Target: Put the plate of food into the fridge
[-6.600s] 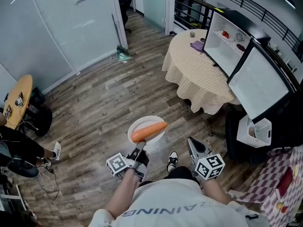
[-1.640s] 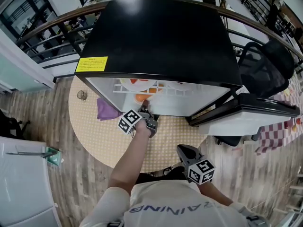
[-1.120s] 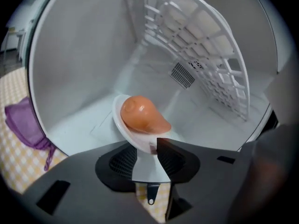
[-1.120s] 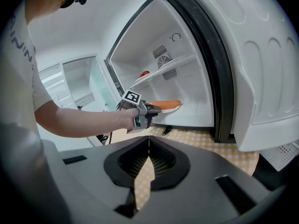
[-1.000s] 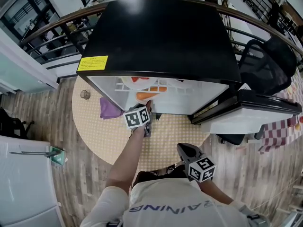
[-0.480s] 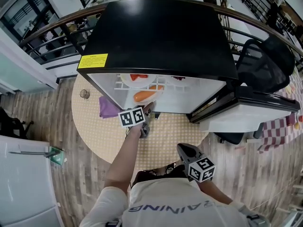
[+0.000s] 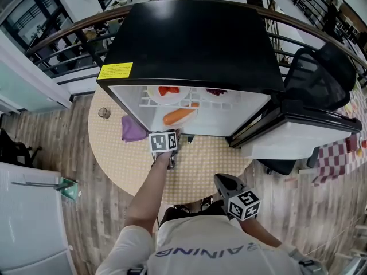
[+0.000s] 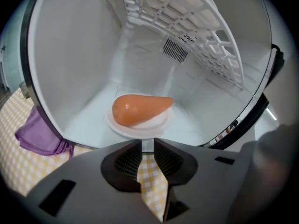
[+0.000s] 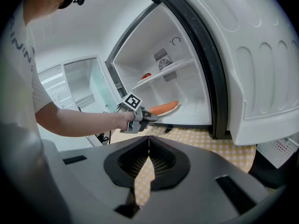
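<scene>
My left gripper (image 8: 147, 144) closing on nothing, narrow gap; plate (image 8: 156, 125) with carrot (image 8: 140, 108) at fridge (image 8: 70, 78) floor front edge; right gripper (image 9: 148, 146) jaws together, empty.

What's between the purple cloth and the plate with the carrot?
The fridge's side wall, seen in the left gripper view: cloth outside, plate inside.

plate (image 7: 189, 118) with the carrot (image 7: 179, 116) is sitting inside the open fridge (image 7: 195, 44), purple cloth (image 7: 133, 129) lying on the table (image 7: 120, 159) beside it
</scene>
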The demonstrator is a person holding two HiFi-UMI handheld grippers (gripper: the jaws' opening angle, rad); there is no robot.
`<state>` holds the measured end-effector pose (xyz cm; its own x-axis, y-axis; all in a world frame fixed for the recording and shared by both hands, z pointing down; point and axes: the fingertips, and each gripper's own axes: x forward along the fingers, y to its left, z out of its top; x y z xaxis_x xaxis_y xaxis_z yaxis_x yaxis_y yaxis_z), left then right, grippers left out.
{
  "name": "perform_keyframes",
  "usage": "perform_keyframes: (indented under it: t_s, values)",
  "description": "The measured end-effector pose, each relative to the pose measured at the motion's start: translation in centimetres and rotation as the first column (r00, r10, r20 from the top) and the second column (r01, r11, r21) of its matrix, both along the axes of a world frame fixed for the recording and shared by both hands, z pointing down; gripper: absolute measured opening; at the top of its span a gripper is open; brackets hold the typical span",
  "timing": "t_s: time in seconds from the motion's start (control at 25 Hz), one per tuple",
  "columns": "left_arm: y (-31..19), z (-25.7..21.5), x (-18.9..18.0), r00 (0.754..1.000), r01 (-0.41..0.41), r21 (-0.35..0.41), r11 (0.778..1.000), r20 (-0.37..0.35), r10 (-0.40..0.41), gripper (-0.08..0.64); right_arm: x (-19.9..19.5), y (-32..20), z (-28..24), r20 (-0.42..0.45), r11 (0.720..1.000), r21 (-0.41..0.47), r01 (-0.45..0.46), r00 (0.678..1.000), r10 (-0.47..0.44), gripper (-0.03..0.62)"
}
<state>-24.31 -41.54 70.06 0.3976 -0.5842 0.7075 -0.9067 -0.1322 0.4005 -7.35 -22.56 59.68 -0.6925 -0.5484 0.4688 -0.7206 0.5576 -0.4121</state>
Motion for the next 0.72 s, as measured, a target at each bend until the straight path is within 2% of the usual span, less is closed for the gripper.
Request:
perform_keyframes:
  t_s: [0.08,0.2,0.36,0.48,0.64,0.72]
  values:
    - [0.5,0.1,-0.6,1.0,0.022,-0.009,1.0,0.003,-0.022,0.025,0.1,0.0,-0.1,0.003,1.0,0.004,-0.002,1.0,0.002,0.023]
    - [1.4,-0.9,-1.2,0.999,0.044,0.014,0.999,-0.022,-0.044,0.023,0.0,-0.1,-0.6,0.008,1.0,0.016,-0.002,1.0,0.002,0.023]
    - [4.0,-4.3,-1.7,0.997,0.051,0.129,0.99,-0.066,-0.043,0.011,0.0,-0.4,-1.2,0.013,0.999,0.04,-0.004,1.0,0.004,0.023]
    - [6.6,-7.7,-1.2,0.991,0.031,0.226,0.974,-0.137,0.0,0.011,-0.1,-1.1,-2.1,0.022,0.998,0.065,-0.008,1.0,0.006,0.023]
    - [9.5,-12.0,-1.8,0.985,0.033,0.325,0.945,-0.173,0.025,0.01,-1.3,-2.4,-3.5,0.036,0.993,0.115,0.017,0.999,-0.021,0.021]
    - [11.2,-14.3,-2.0,0.982,0.039,0.381,0.924,-0.185,0.034,0.009,-1.8,-2.7,-4.1,0.04,0.99,0.136,0.028,0.999,-0.034,0.022]
